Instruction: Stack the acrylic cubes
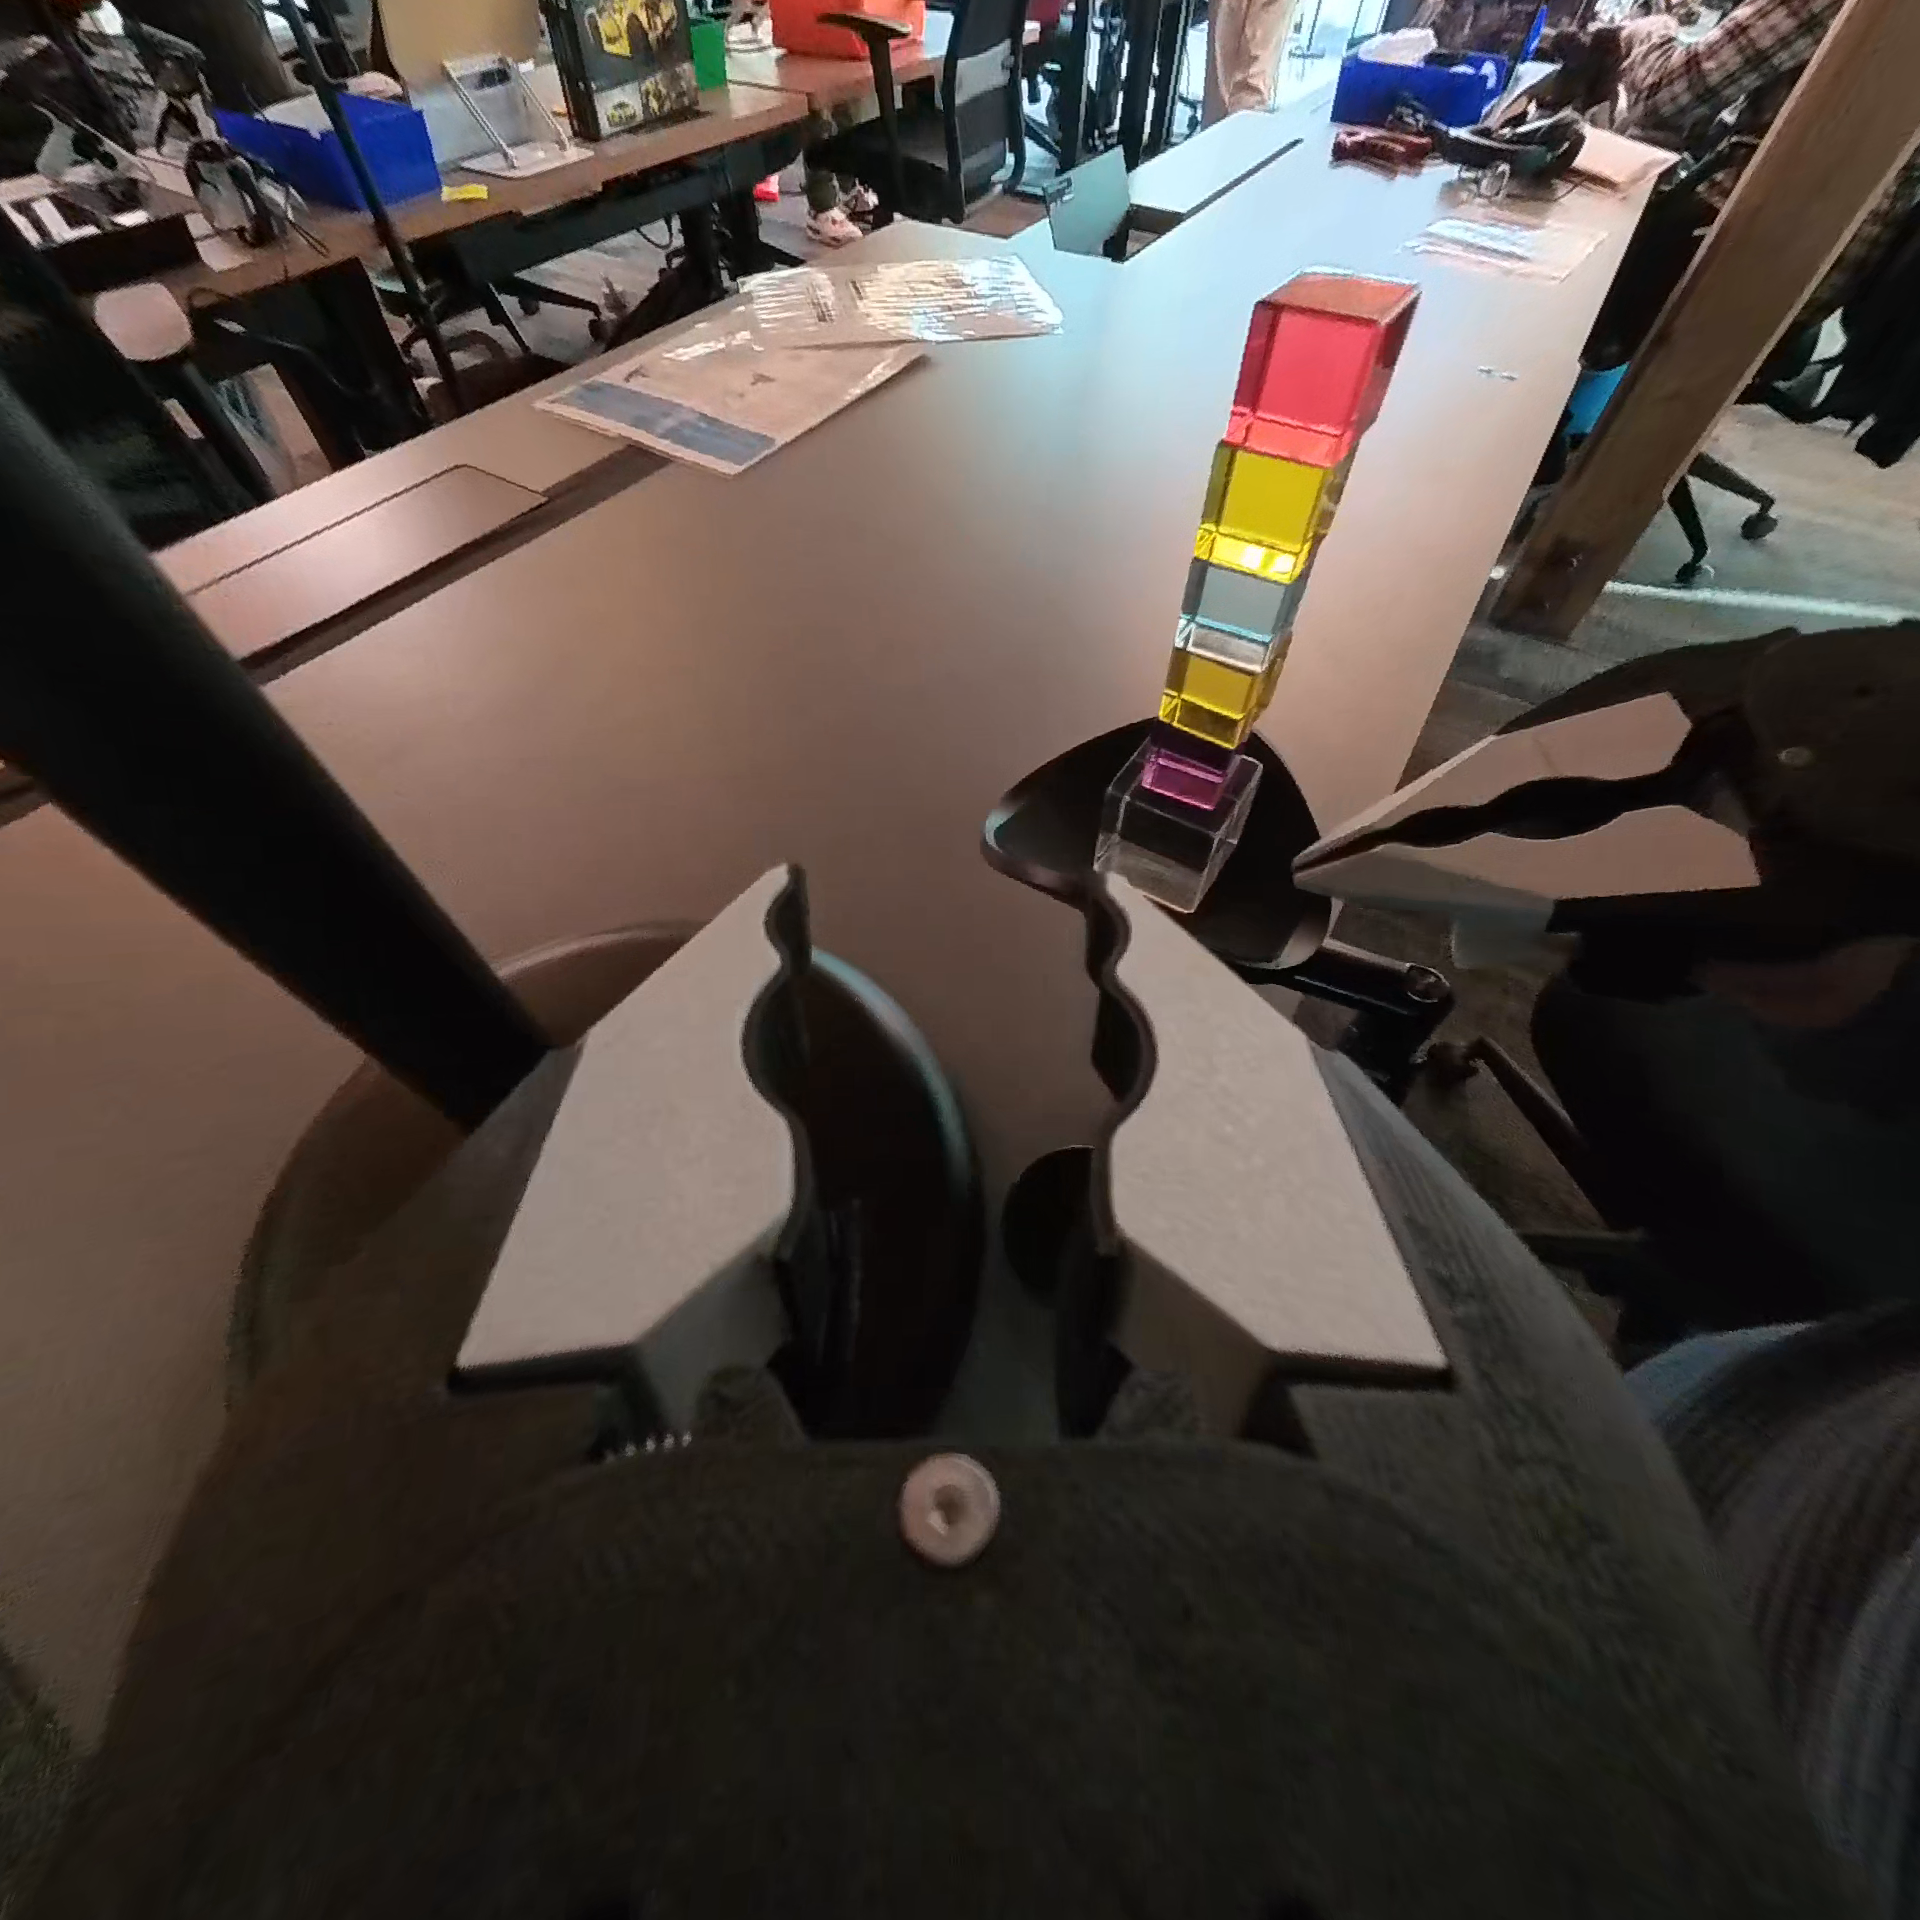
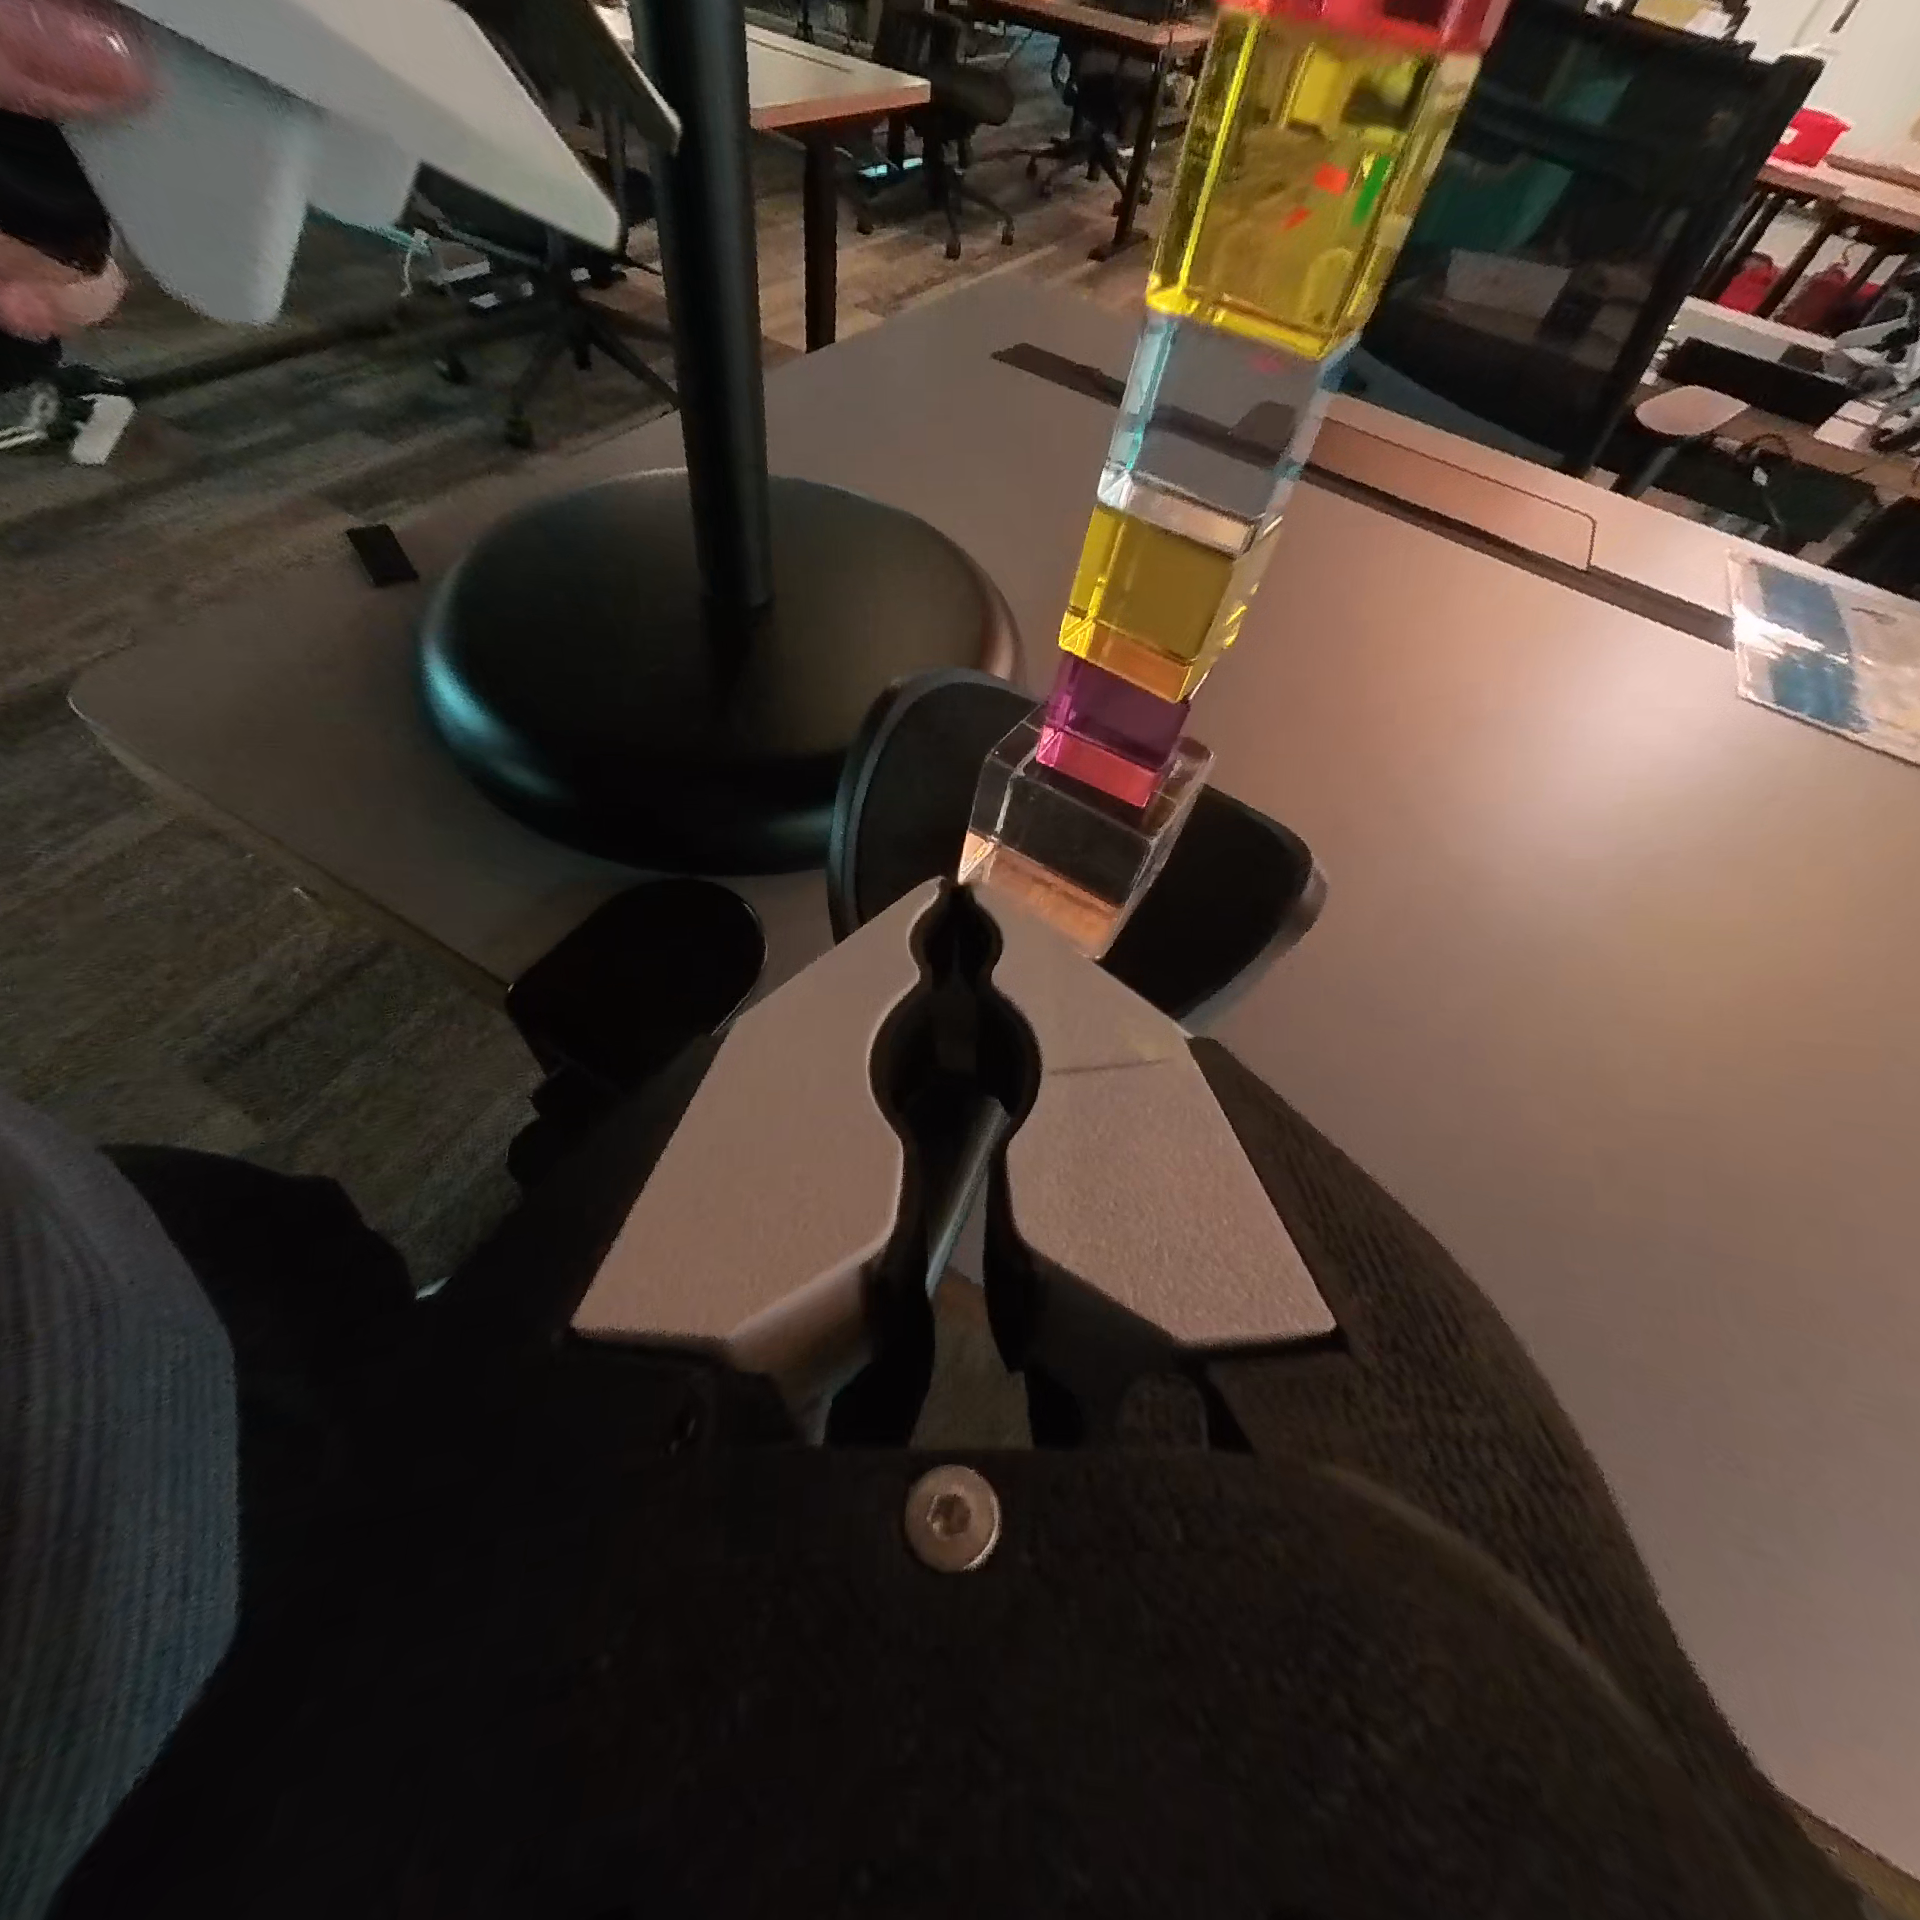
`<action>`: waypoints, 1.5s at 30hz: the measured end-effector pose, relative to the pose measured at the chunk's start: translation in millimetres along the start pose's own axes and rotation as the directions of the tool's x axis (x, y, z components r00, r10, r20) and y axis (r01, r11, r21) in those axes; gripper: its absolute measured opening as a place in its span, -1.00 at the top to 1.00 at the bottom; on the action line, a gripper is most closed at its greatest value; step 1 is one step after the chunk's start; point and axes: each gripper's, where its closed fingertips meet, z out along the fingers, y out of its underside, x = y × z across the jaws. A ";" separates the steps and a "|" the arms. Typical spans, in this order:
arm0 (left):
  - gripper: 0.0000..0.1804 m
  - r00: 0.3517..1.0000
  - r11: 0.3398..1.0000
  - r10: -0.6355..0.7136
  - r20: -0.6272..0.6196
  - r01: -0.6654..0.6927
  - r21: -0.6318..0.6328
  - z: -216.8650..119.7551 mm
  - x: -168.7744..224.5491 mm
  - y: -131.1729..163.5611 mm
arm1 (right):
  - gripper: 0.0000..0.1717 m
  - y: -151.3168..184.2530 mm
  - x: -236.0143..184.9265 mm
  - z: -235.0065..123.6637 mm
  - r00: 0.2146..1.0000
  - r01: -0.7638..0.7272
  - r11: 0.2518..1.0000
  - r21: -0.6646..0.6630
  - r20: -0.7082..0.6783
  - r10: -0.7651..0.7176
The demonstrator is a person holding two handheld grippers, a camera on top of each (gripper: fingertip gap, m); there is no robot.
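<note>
Two grippers flank a tower of translucent cubes (image 1: 1262,582) standing on a black disc (image 1: 1049,821) on the brown table (image 1: 623,675). Nearer and left, the left gripper (image 1: 951,894) hovers with fingers spread, grasping nothing. From the right, the right gripper (image 2: 948,888) points level, clenched on nothing, tips just beside the clear bottom cube (image 2: 1081,842).

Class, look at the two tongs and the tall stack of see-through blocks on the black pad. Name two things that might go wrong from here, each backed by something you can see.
1. The stack of blocks is tall, narrow and unevenly lined up; a small knock might topple it.
2. The right tongs, shut and empty, sit right by the clear bottom block; a slip could nudge it.
3. The open left tongs are also close to that base.
</note>
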 end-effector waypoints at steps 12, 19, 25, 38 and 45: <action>0.39 1.000 1.000 -0.010 -0.011 0.009 -0.029 1.9 -0.5 5.7 | 1.00 5.5 4.5 12.3 1.000 -0.021 0.999 -0.024 -0.015 0.020; 0.38 0.999 0.999 -0.030 -0.016 0.029 -0.041 3.7 -2.5 10.7 | 1.00 7.5 7.9 21.6 1.000 -0.022 0.999 -0.041 -0.020 0.021; 0.38 0.999 0.998 -0.042 -0.020 0.041 -0.042 5.8 -3.7 12.0 | 1.00 5.6 11.1 28.1 1.000 -0.021 0.999 -0.045 -0.021 0.020; 0.37 0.998 0.997 -0.064 -0.019 0.063 -0.042 8.9 -5.8 15.1 | 1.00 5.1 27.0 37.2 0.997 -0.070 0.992 -0.103 -0.025 0.068; 0.37 0.997 0.997 -0.069 -0.029 0.067 -0.046 11.6 -2.4 17.7 | 1.00 11.2 30.1 41.2 0.997 -0.083 0.973 -0.215 -0.029 0.078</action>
